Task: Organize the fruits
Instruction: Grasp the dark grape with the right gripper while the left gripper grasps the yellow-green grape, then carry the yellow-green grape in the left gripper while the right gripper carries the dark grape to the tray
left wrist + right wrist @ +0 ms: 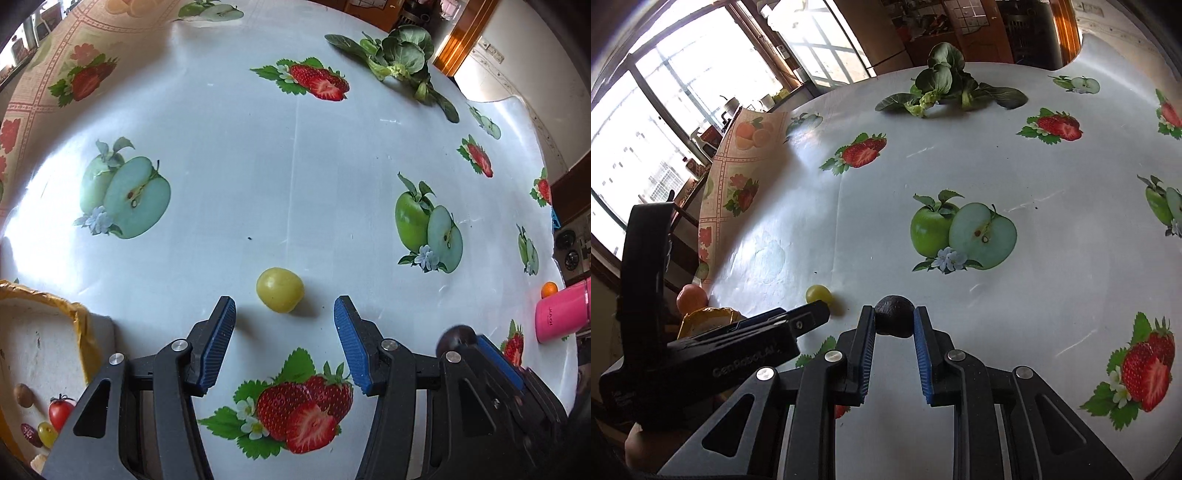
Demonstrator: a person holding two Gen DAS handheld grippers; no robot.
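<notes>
A yellow-green grape (280,295) lies on the fruit-print tablecloth just ahead of my open left gripper (284,314), between and slightly beyond its blue pads. It also shows in the right wrist view (818,293). My right gripper (894,320) is shut on a dark round fruit (894,315), held at the fingertips just above the cloth. The right gripper also shows at the lower right of the left wrist view (480,341). A white foam box (40,354) at the left holds a cherry tomato (60,411), a grape, a date and a nut.
A bunch of leafy greens (400,59) lies at the far side of the table (295,166). A pink bottle (565,312) and a small orange fruit (549,288) sit at the right edge. A peach-coloured fruit (690,297) sits beyond the box.
</notes>
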